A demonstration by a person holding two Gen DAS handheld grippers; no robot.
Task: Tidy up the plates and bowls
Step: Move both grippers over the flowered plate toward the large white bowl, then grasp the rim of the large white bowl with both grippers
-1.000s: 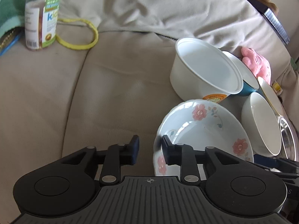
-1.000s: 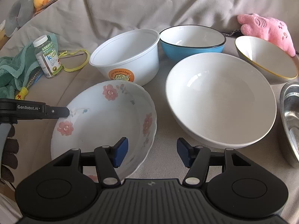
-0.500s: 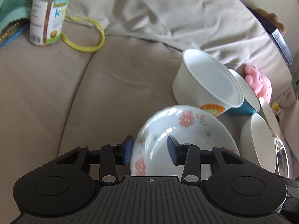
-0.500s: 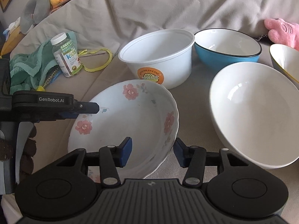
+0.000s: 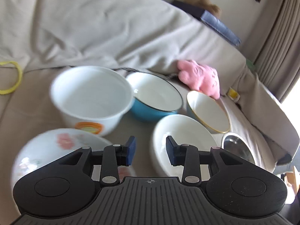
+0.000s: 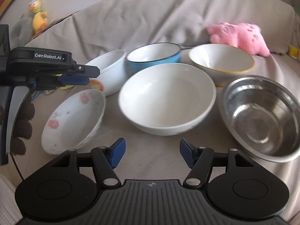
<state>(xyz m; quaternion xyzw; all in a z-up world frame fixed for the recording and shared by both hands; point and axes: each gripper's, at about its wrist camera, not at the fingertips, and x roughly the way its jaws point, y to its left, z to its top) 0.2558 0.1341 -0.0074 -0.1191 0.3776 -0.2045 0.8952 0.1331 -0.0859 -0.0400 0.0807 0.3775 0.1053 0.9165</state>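
Both of my claws have let go of the flowered dish (image 6: 75, 120) and swung right since a second ago, when each stood at its rim. Nearest me now, my right claw (image 6: 151, 154) is opening, its blue pads wide apart with only bare sofa cushion (image 6: 150, 161) between them; it holds nothing. My left claw (image 5: 151, 152) stands about half open and empty too, hovering over the near edge of the big white bowl (image 6: 166, 97), and in the right view it hangs at the left, above the flowered dish.

That dish lies tilted on the cushion at near left, free of both claws. Just right of it sits the big white bowl, and right again the steel bowl (image 6: 262, 116), near but apart. Farther back, left to right, stand the white tub with the orange label (image 5: 90, 97), the blue bowl (image 5: 155, 97) and the gold-rimmed bowl (image 6: 221, 61). A pink plush toy (image 6: 241, 35) rests against the back cushion beyond them.

I judge the dish is set down for now and the big white bowl is my next pick; nothing is stacked yet.
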